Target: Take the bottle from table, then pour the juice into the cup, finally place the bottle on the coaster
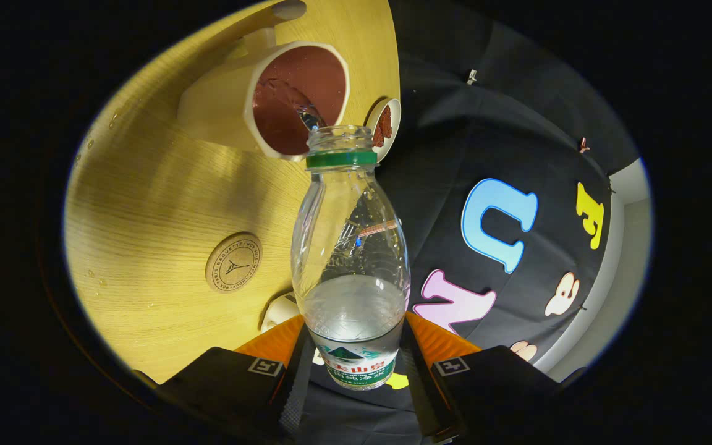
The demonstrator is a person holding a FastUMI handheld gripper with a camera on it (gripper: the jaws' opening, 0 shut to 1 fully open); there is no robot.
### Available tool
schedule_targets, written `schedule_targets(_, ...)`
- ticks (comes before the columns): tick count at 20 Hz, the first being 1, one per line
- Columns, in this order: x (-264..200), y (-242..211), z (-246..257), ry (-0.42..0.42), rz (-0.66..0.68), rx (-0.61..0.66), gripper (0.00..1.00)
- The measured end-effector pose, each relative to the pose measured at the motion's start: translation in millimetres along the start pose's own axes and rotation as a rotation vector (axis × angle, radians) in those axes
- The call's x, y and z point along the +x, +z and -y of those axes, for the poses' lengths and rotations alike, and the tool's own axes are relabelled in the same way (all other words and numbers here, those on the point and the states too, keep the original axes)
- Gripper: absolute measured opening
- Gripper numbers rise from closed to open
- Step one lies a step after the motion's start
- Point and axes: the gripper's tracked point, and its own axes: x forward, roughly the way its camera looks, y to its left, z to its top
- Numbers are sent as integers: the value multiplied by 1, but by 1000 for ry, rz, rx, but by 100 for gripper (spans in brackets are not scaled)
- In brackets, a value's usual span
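Booth with black cloth wall; light wood table (146, 204) carries everything, seen rolled over because the gripper is tipped for the pour. One clear bottle (350, 247), cap off, is clamped between the two fingers of the gripper (353, 364), both pads pressing its labelled lower body. Its long axis runs straight out ahead of the fingers, mouth leading, liquid pooled low in the body. The mouth sits just at the rim of the one cup (269, 99), white outside and brown inside, near the table's far edge; a thin stream looks to be entering it. Judgement: pour under way, bottle partly emptied. One round coaster (233, 262) lies well clear of the cup, nearer the fingers, to the bottle's left. One small dish (385, 127) beside the cup at the table edge.
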Motion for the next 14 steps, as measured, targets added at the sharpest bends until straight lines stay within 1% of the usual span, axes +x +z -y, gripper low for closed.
schedule_targets(14, 2, 6, 33, -130, 48, -182, 73)
